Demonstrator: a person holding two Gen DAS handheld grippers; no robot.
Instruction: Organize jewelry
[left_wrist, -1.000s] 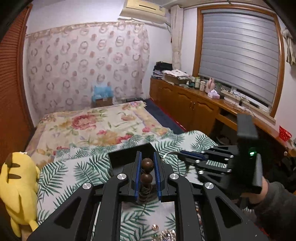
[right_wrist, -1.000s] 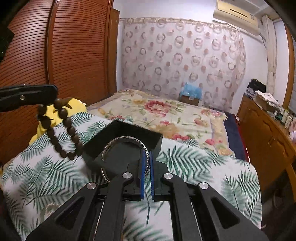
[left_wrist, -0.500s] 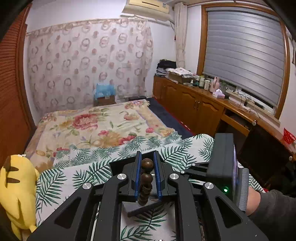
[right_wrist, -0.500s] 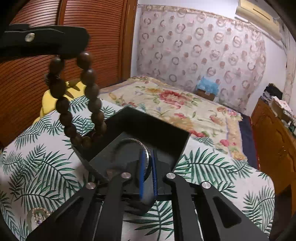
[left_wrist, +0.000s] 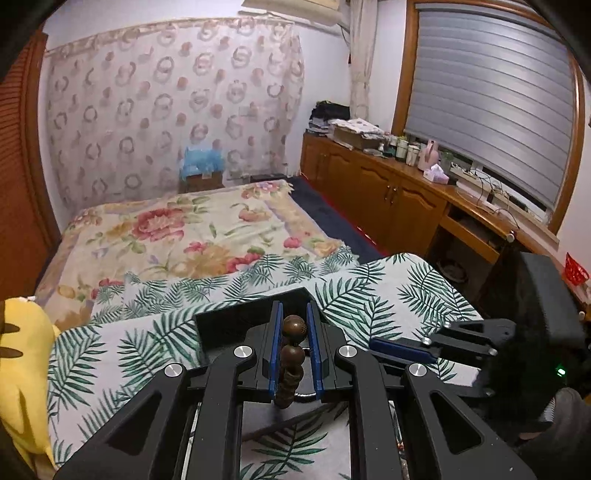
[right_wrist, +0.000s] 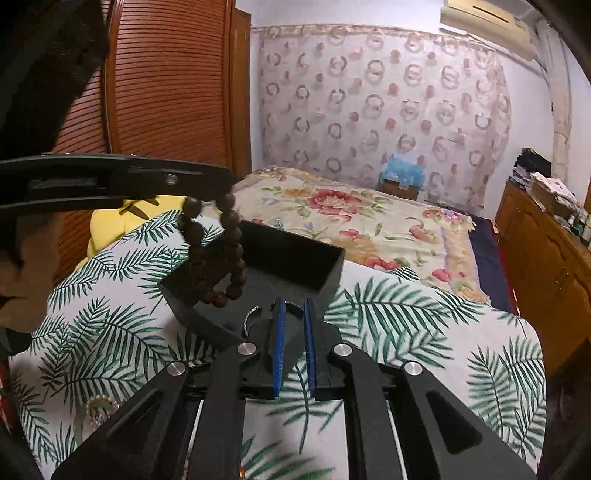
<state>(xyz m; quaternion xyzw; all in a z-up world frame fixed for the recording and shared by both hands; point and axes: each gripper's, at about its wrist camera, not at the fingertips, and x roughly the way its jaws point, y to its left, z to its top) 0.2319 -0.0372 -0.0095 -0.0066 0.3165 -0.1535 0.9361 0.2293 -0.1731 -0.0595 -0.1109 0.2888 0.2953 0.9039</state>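
My left gripper (left_wrist: 294, 332) is shut on a brown wooden bead bracelet (left_wrist: 293, 326). The bracelet (right_wrist: 216, 251) hangs from it over the open black box (right_wrist: 295, 254) on the palm-print cloth. A silver bangle (right_wrist: 253, 317) lies inside the box near its front edge, mostly hidden by my right gripper (right_wrist: 293, 334). That gripper has its jaws slightly apart with nothing between them, just in front of the box. It shows at the right of the left wrist view (left_wrist: 402, 345).
A sparkly jewelled piece (right_wrist: 98, 408) lies on the cloth at the front left. A yellow plush toy (left_wrist: 22, 354) sits at the left edge of the bed. A wooden cabinet (left_wrist: 388, 199) runs along the right wall.
My right gripper let go of the silver bangle, which now lies in the box, and drew back. My left gripper lowered the bead bracelet towards the box.
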